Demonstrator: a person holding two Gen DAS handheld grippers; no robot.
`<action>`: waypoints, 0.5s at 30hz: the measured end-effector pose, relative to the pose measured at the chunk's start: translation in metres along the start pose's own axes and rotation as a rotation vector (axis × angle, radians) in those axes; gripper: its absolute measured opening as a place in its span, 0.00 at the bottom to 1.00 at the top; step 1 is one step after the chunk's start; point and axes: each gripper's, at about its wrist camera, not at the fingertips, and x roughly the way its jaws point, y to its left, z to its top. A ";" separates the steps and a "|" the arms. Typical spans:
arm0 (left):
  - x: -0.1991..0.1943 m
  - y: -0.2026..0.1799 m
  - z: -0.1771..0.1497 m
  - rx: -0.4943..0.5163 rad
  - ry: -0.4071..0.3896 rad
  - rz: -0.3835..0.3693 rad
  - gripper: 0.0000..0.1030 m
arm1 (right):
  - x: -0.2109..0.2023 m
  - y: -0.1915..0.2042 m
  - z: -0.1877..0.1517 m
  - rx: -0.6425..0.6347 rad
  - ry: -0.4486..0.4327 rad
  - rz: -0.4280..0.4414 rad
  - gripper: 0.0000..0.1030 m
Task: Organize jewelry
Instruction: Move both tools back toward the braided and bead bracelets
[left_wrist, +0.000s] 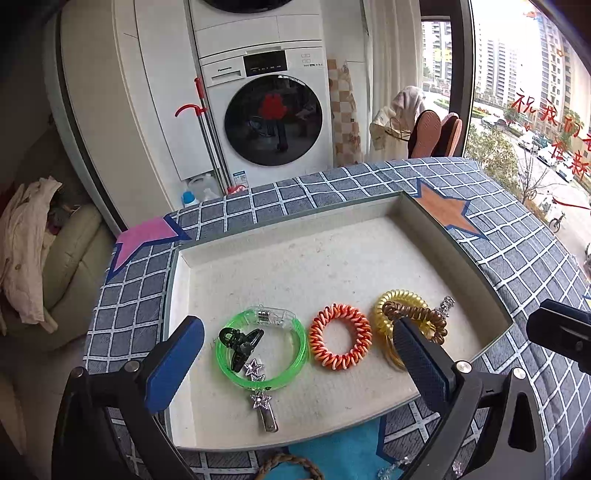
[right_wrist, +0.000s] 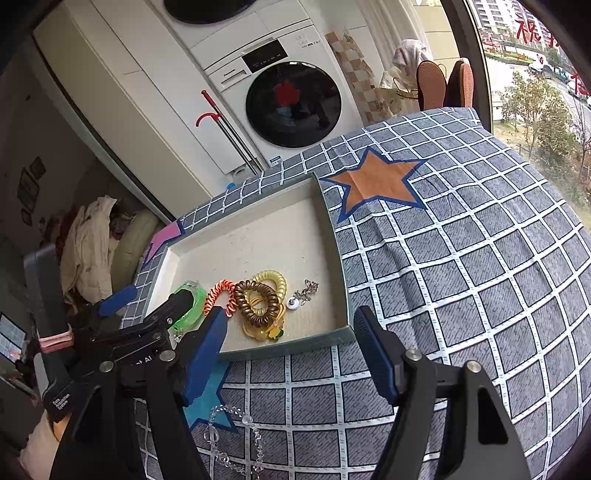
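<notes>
Meanwhile, hair ties and green bangle gathered in tray; left gripper and right gripper held spread, empty; crystal bracelet left outside.

Daylight pours in from the window on the right, overexposing its upper panes while the room's left side sinks into dimness. Both fisheye views bend straight lines and vignette black at the corners. Focus is sharp throughout, and shadows in the tray stay soft.
</notes>
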 end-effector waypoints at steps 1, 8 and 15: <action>-0.005 0.002 -0.001 -0.002 -0.010 0.004 1.00 | -0.003 0.001 -0.001 0.001 -0.004 0.005 0.81; -0.035 0.024 -0.021 -0.039 -0.024 0.010 1.00 | -0.028 0.011 -0.020 -0.055 -0.048 -0.013 0.84; -0.059 0.047 -0.056 -0.086 0.004 -0.008 1.00 | -0.049 0.019 -0.040 -0.063 -0.070 0.019 0.86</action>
